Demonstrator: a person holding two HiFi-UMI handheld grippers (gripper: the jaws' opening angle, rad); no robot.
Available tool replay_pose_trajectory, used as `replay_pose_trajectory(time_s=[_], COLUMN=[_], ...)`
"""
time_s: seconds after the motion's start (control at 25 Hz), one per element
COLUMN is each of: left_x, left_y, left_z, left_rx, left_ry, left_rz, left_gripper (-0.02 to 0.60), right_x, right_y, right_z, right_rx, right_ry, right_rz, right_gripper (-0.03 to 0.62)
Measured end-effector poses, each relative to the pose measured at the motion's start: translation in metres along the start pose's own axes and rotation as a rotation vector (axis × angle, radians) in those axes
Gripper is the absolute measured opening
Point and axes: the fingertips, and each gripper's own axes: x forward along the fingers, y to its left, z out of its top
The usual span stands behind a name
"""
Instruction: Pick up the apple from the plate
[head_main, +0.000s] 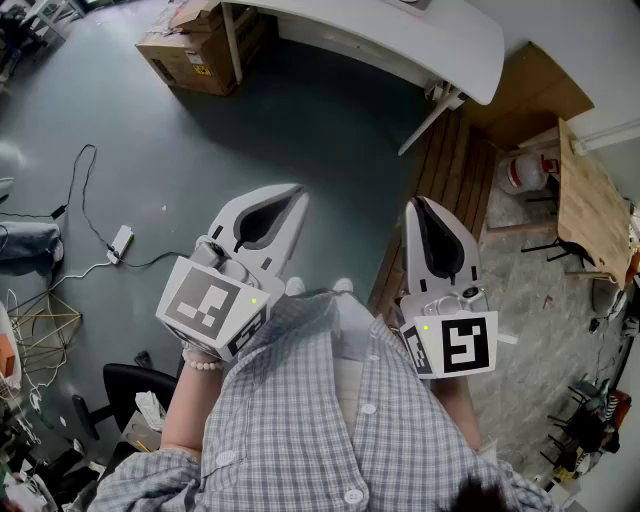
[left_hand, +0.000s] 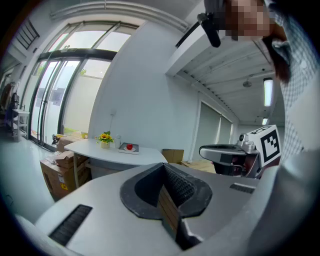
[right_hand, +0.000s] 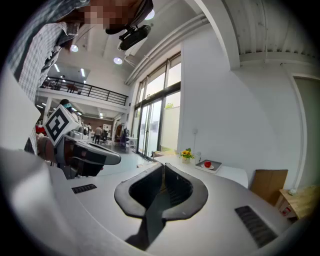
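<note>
Red apple (right_hand: 207, 164) sits on its plate (right_hand: 212, 167) on the far white table (right_hand: 231, 175), just beside yellow flowers (right_hand: 187, 153), well apart from both grippers. Left gripper (head_main: 288, 200) and right gripper (head_main: 420, 210): jaws pressed together, nothing between them, both held close to the checked shirt (head_main: 300, 430).

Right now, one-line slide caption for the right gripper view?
Shut right gripper aimed at distant table: apple on plate, flowers beside.

Red apple (right_hand: 207, 164); white table (left_hand: 100, 151); yellow flowers (left_hand: 104, 136); grey-white plaid shirt (head_main: 330, 420); left gripper (head_main: 293, 192), right gripper (head_main: 416, 204) white, black-lined.
</note>
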Motion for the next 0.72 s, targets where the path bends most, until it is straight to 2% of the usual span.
replay_pose_trajectory(time_s=[0.72], left_x=[-0.021], left_y=[0.021], left_z=[0.004], left_rx=[0.016], left_ry=[-0.032], left_rz=[0.02], left_gripper=[0.011], right_x=[0.008], right_y=[0.016], right_z=[-0.002], right_rx=[-0.007], right_ry=[0.011], right_rz=[-0.031], right_gripper=[0.032])
